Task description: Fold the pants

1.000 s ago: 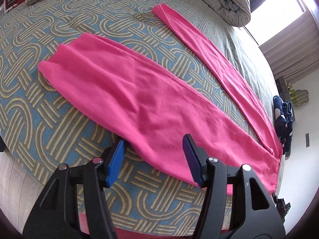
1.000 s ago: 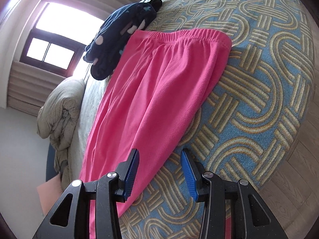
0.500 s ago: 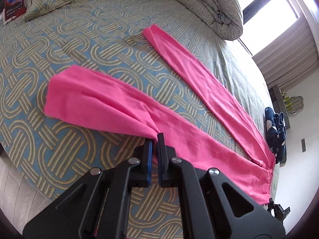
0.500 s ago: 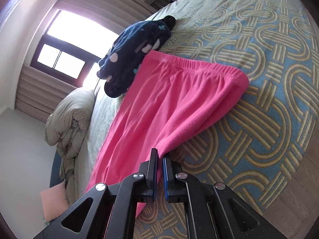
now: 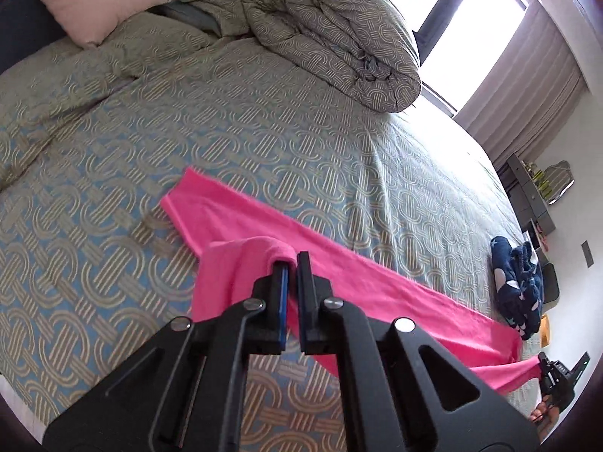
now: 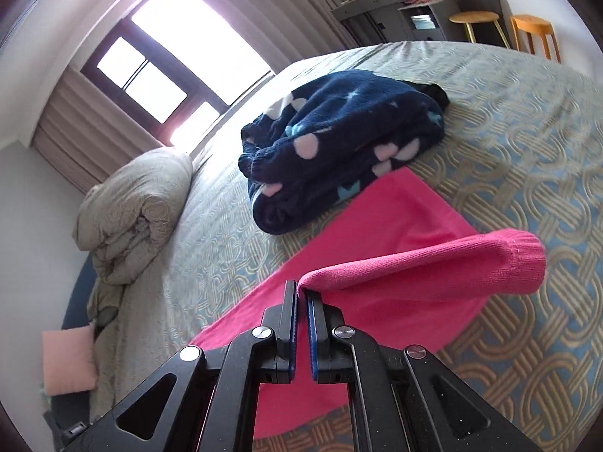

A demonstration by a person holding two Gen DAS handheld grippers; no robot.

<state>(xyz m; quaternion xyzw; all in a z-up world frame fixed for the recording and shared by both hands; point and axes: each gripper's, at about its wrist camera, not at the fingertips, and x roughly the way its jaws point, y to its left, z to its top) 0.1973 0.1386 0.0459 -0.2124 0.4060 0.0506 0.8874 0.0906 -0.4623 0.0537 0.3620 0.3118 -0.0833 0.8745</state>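
Pink fleece pants (image 5: 339, 263) lie across the patterned bedspread (image 5: 301, 143) ahead of my claws. My left gripper (image 5: 290, 263) is clamped on a raised fold of one leg. My right gripper (image 6: 302, 290) pinches the lifted waistband edge, near the navy blanket (image 6: 339, 143).

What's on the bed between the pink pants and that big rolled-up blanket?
Nothing: in the left wrist view, only bare patterned bedspread lies between the bright pink fleece pants and the rolled grey-beige patterned duvet.
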